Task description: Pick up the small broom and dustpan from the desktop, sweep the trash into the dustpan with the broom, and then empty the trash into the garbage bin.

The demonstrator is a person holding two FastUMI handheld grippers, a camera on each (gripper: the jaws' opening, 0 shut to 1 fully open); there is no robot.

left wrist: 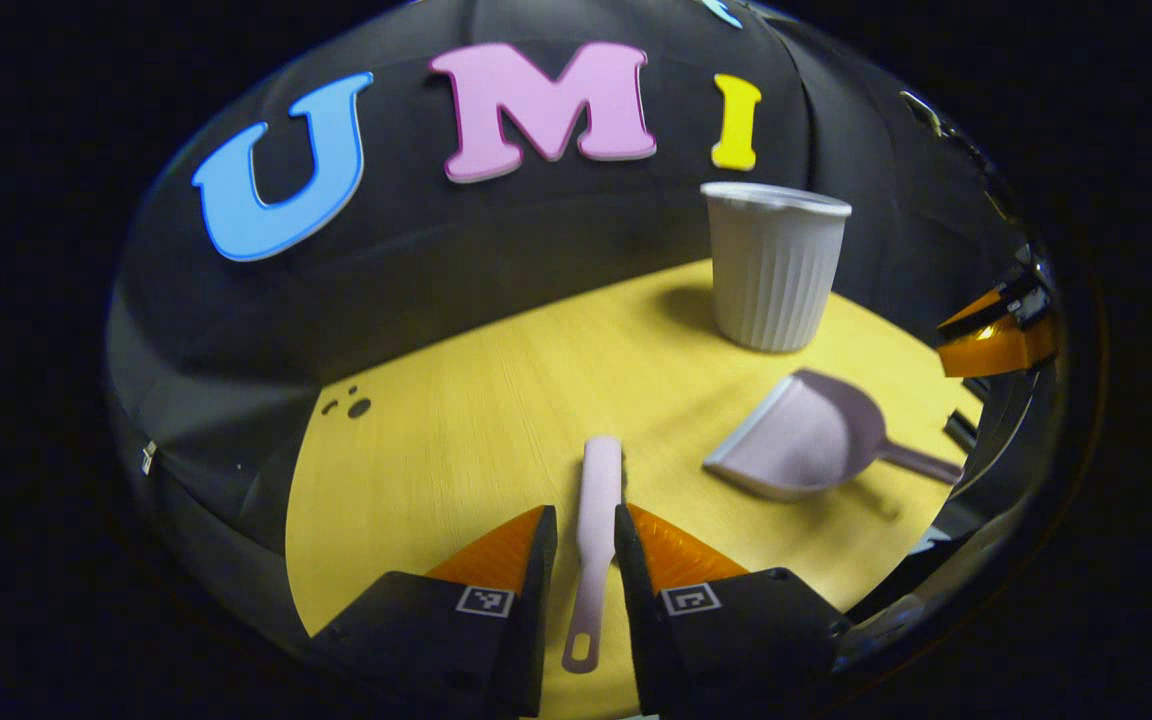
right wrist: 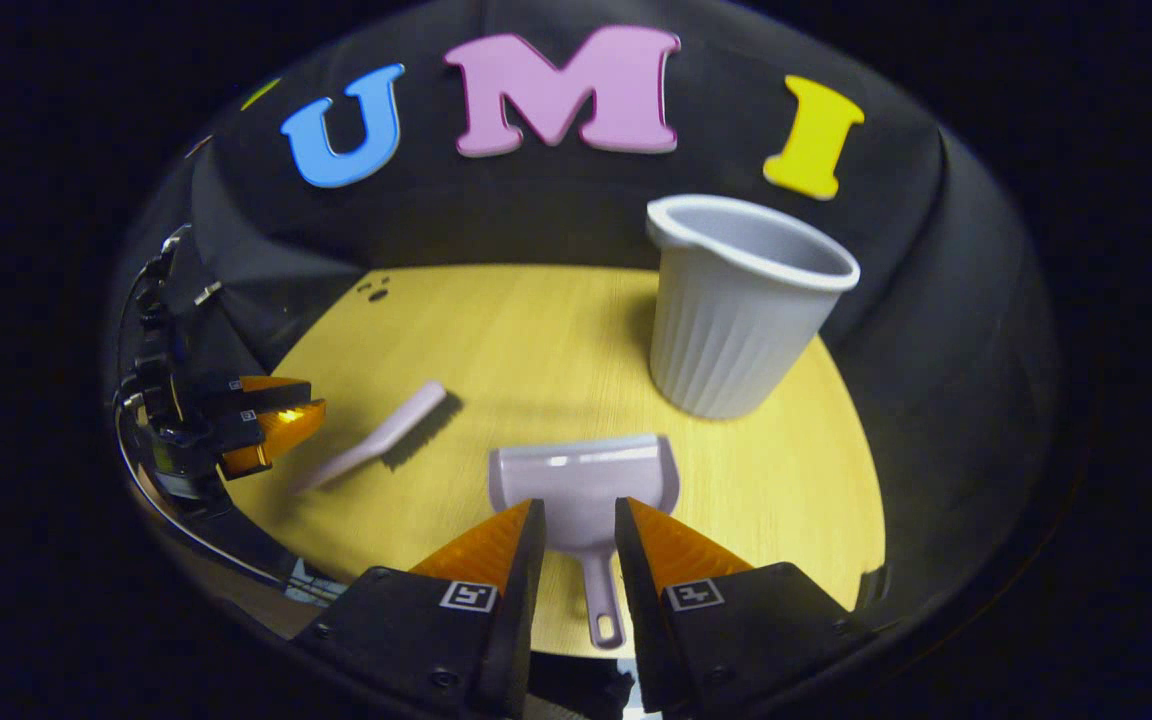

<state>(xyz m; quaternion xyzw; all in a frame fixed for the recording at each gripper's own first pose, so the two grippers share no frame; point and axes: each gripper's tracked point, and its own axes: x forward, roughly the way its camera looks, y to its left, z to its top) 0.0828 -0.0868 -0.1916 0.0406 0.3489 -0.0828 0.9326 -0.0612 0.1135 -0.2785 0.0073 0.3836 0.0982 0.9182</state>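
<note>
Straddling the broom (left wrist: 596,520) handle low in the frame, the left gripper (left wrist: 586,535) is open; right gripper (right wrist: 579,530) (open too) straddles the dustpan (right wrist: 584,485) handle, ready to grab.

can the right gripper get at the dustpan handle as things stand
Probably yes. The right gripper is open with a finger on either side of the dustpan handle, nothing lies between them, and the bin stands farther back, out of the way.

Dim booth, bright yellow wooden tabletop (right wrist: 536,330); soft shadows beside ribbed grey plastic bin (right wrist: 736,310); fisheye edges warped, blurred.
</note>
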